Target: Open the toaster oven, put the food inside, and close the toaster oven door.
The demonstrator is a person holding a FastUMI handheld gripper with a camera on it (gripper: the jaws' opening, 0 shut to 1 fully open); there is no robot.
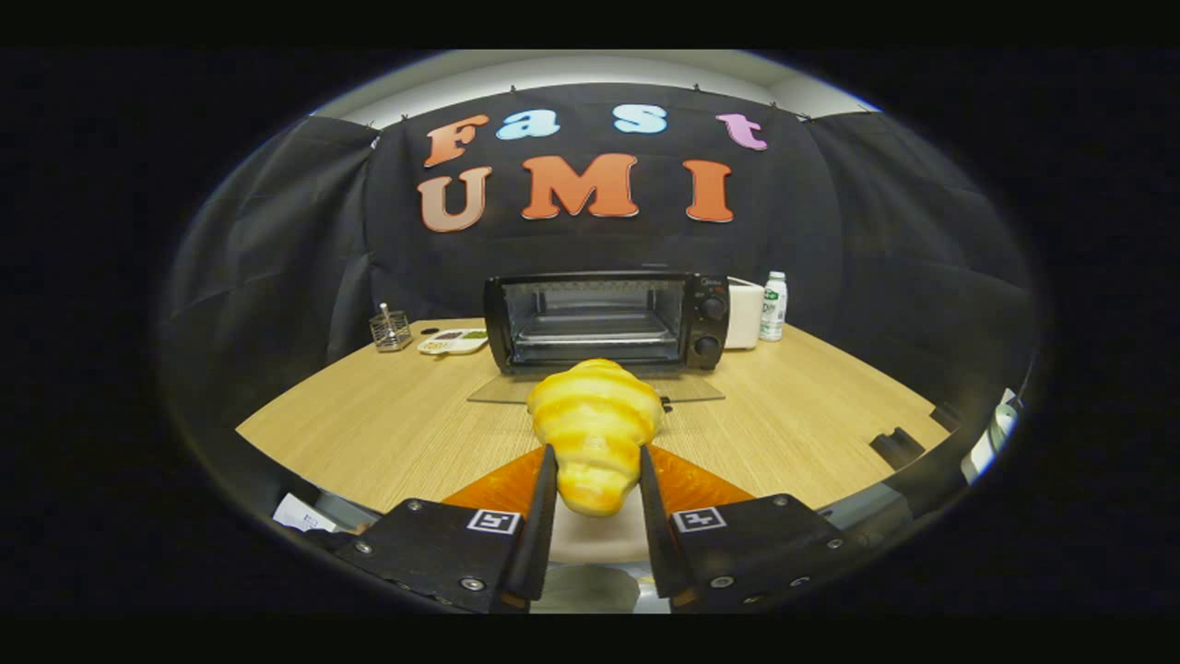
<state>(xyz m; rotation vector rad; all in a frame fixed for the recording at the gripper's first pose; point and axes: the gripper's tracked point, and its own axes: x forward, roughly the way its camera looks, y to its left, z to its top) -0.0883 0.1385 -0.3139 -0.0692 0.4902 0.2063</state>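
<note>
With the toaster oven (608, 320) door (595, 388) already down, the gripper (596, 480) pinches the croissant (595, 433), which must next travel far forward onto the rack.

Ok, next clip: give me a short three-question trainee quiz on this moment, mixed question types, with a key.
1. True or false: the toaster oven door is shut.
2. What do the fingers of the gripper press on?
A. a croissant
B. a bottle
C. a tray
3. Fill in: to one side of the oven a white bottle stands; to its other side sits a metal ____.

Key:
1. False: the glass door lies folded down flat on the table, and the rack inside shows.
2. A: both fingers press on the croissant, which is held short of the door.
3. Basket (a small wire caddy).
</note>
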